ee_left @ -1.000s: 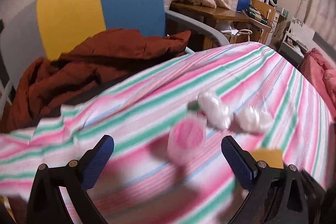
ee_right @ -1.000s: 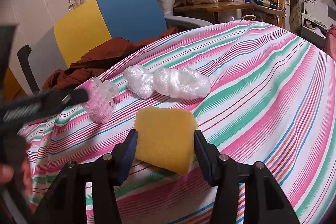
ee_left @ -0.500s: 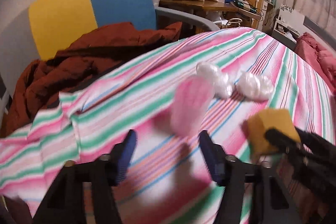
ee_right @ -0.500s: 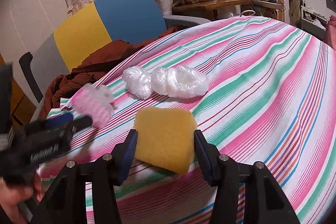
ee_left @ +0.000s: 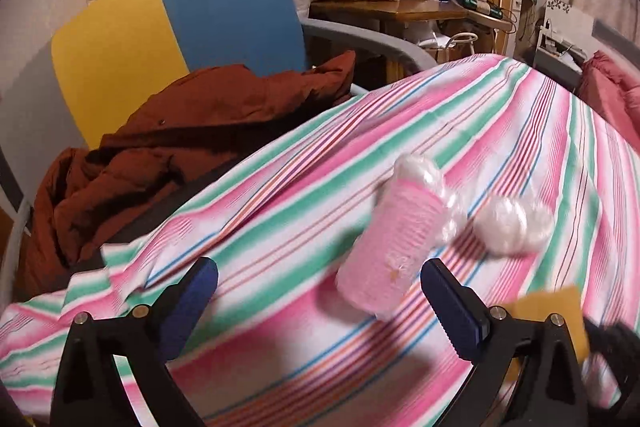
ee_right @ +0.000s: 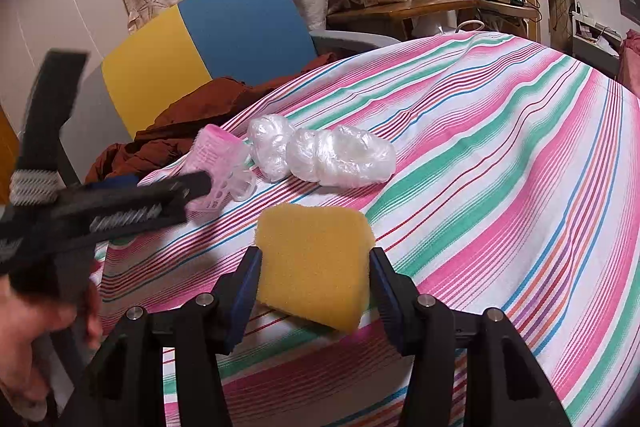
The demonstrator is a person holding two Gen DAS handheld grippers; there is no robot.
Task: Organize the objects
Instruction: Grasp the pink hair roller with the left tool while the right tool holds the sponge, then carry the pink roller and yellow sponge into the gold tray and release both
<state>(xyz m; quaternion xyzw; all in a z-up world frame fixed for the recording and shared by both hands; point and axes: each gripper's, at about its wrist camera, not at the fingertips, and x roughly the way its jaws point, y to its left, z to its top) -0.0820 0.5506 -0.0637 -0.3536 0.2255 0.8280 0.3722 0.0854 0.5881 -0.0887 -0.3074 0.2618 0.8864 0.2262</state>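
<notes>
A pink plastic hair roller [ee_left: 394, 247] lies on the striped tablecloth [ee_left: 520, 131], blurred, just ahead of my left gripper [ee_left: 319, 277]. Its jaws are opening and stand wide. The roller sits between the finger lines, near the right fingertip, and no pad presses on it. In the right wrist view the roller [ee_right: 218, 163] shows behind a left finger [ee_right: 140, 201]. My right gripper [ee_right: 315, 261] is shut on a yellow sponge [ee_right: 316, 235], held just above the cloth. Two clear plastic bundles [ee_right: 272, 147] [ee_right: 344, 159] lie beside the roller.
A blue and yellow chair [ee_left: 224, 11] with a rust-brown jacket [ee_left: 180, 131] stands past the table's far left edge. A cluttered wooden desk [ee_left: 400, 7] and curtains are behind. A person's hand [ee_right: 32, 339] holds the left gripper.
The left jaws narrowed half a second ago and are wide again. The pink roller has shifted toward the plastic bundles and lies tilted. The right gripper and sponge have not moved.
</notes>
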